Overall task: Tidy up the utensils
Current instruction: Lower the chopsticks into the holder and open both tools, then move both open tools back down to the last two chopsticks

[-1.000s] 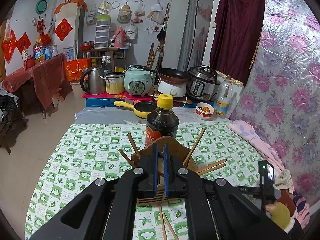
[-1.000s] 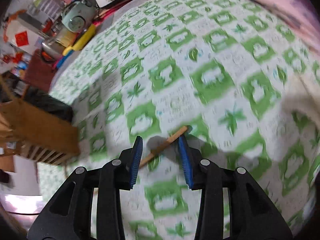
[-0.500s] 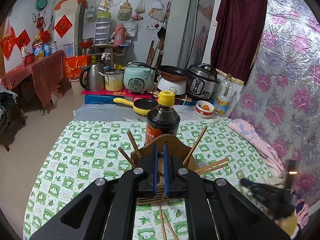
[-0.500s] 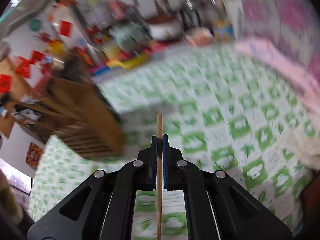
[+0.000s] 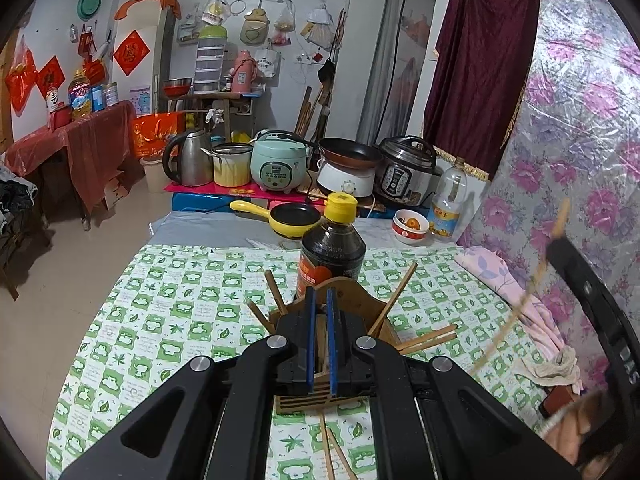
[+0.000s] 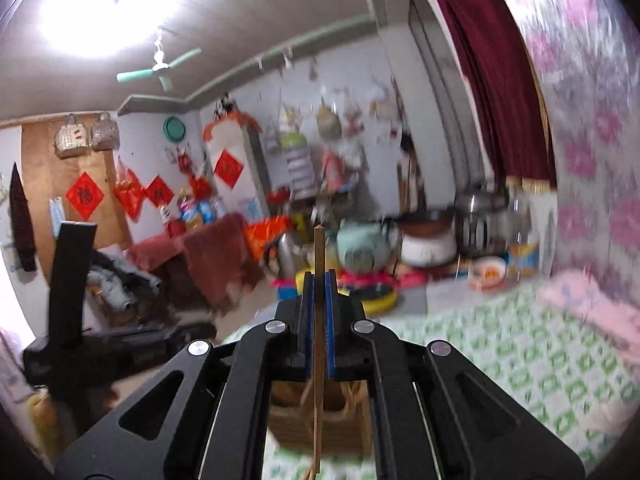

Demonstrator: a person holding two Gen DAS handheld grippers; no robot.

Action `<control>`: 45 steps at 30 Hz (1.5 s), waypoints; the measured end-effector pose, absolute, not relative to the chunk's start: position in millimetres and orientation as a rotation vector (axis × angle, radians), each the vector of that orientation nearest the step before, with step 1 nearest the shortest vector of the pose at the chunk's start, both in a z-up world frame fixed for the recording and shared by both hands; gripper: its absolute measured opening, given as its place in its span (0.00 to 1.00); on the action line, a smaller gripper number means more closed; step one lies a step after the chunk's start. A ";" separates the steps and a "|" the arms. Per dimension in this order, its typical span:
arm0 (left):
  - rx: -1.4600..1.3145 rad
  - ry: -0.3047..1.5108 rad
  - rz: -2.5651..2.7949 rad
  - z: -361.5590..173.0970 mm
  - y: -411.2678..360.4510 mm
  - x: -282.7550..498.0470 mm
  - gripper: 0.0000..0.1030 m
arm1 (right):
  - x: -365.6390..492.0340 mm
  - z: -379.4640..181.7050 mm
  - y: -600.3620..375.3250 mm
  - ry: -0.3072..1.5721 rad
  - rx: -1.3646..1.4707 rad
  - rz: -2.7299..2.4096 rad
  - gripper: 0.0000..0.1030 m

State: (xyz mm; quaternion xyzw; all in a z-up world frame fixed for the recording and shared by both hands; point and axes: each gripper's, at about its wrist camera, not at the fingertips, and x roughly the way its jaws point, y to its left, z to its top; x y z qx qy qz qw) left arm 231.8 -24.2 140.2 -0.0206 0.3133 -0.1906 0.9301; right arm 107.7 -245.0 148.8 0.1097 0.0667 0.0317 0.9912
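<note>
**Two grippers over the utensil holder, one chopstick lifted**

The left gripper [image 5: 320,340] sits low over the near edge of the tabletop [image 5: 168,312], its blue pads pressed together on the top of the wooden utensil holder [image 5: 356,300]. Several chopsticks [image 5: 394,300] lean out of the holder at angles; two more loose chopsticks [image 5: 334,454] lie on the green-checked cloth at the near edge, below the gripper. The right gripper [image 6: 319,292] is raised above the table, jaws pinching a single chopstick [image 6: 318,248] that runs upright between the pads, its tip above the fingers and its lower end hanging over the holder [image 6: 316,416]. From the left wrist view this lifted chopstick [image 5: 520,308] appears blurred near the right edge of the tabletop. Just behind the holder stands a dark sauce bottle [image 5: 332,248] with a yellow cap. Beyond the far edge are a yellow pan [image 5: 288,218], a small bowl [image 5: 410,226], a clear bottle [image 5: 448,200], a mint rice cooker [image 5: 278,164] and a steel kettle [image 5: 188,158].
</note>
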 end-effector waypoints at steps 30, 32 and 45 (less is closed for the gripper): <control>-0.061 0.700 -0.340 115.3 -27.8 265.0 0.63 | 160.5 116.0 -231.2 0.159 0.238 0.056 0.11; -0.059 0.689 -0.333 117.3 -27.2 262.2 0.70 | 153.2 119.3 -231.2 0.156 0.247 0.076 0.12; -0.090 0.645 -0.308 116.1 -14.7 230.3 0.90 | 103.1 115.6 -225.7 0.182 0.198 0.058 0.76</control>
